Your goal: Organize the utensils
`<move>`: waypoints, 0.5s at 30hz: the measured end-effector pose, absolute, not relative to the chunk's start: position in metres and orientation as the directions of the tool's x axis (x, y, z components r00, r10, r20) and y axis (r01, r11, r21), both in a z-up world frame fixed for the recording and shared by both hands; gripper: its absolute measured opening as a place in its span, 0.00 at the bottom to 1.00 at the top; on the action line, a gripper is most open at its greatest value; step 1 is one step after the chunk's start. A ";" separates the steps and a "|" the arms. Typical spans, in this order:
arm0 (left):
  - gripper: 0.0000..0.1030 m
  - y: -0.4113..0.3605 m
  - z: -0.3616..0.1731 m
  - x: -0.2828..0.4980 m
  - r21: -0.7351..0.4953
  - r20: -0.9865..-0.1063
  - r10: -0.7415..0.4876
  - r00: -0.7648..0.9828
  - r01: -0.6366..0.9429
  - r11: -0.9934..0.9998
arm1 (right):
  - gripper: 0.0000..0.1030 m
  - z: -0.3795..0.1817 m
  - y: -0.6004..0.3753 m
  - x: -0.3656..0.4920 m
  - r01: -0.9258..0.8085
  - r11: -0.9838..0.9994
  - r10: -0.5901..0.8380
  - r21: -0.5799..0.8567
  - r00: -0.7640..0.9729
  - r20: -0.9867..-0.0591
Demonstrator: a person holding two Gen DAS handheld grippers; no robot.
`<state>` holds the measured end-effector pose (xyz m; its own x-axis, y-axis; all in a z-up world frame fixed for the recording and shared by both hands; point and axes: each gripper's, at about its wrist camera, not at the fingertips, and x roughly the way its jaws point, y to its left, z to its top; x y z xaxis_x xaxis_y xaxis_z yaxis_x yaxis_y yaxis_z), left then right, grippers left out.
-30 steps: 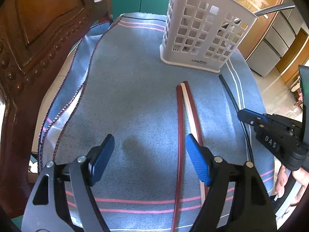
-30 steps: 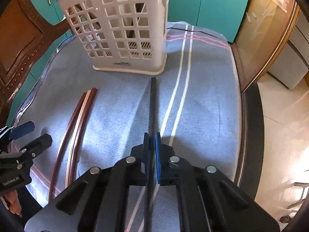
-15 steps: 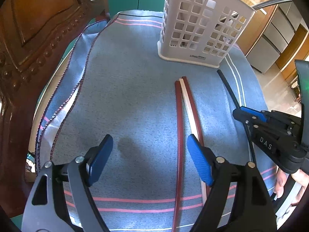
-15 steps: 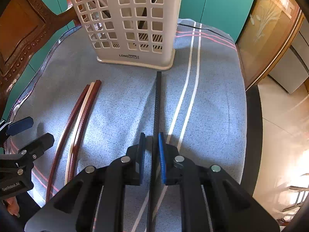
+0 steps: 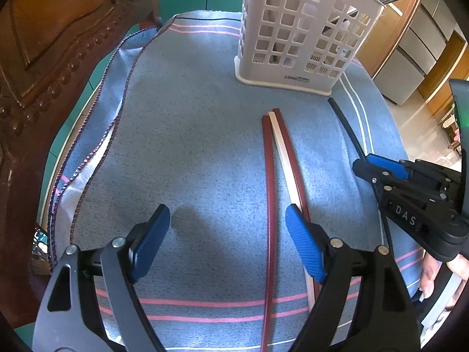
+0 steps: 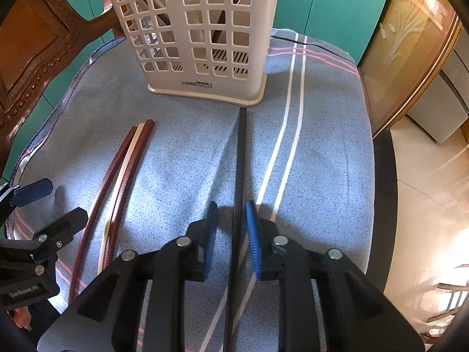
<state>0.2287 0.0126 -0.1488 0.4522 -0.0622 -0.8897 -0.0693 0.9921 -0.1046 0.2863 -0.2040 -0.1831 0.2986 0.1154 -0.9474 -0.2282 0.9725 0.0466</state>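
Note:
A white slotted utensil basket (image 5: 304, 29) (image 6: 199, 32) stands at the far side of a blue cloth. Two dark red chopsticks (image 5: 269, 182) (image 6: 117, 170) and a cream one (image 5: 283, 152) (image 6: 124, 164) lie side by side on the cloth. A black chopstick (image 6: 241, 158) (image 5: 346, 126) lies to their right. My right gripper (image 6: 231, 234) (image 5: 372, 161) is open a little, with its jaws on either side of the black chopstick. My left gripper (image 5: 225, 234) is wide open and empty above the cloth, its right finger over the red and cream sticks.
A carved wooden chair back (image 5: 44, 58) stands at the left. The blue striped cloth (image 5: 190, 146) covers the round table. Its right edge (image 6: 381, 190) drops to the floor. Teal cabinets (image 6: 337, 6) stand behind.
My right gripper has opened from shut on the black chopstick, which lies on the cloth. Both grippers have moved forward toward the basket.

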 end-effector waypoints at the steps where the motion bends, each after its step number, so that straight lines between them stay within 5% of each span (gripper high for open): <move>1: 0.79 0.012 -0.149 0.229 -0.104 -0.890 -0.063 0.451 -0.068 0.992 | 0.23 -0.183 -0.204 0.286 -0.228 0.973 0.116 0.047 0.298 -0.947; 15: 0.79 0.005 -0.153 0.230 -0.079 -0.896 -0.049 0.441 -0.051 0.996 | 0.27 -0.183 -0.204 0.286 -0.231 0.972 0.109 0.039 0.299 -0.948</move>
<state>0.2302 0.0047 -0.1533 0.4410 -0.0490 -0.8962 -0.0507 0.9955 -0.0794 0.2860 -0.2037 -0.1831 0.2991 0.1094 -0.9479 -0.2312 0.9721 0.0392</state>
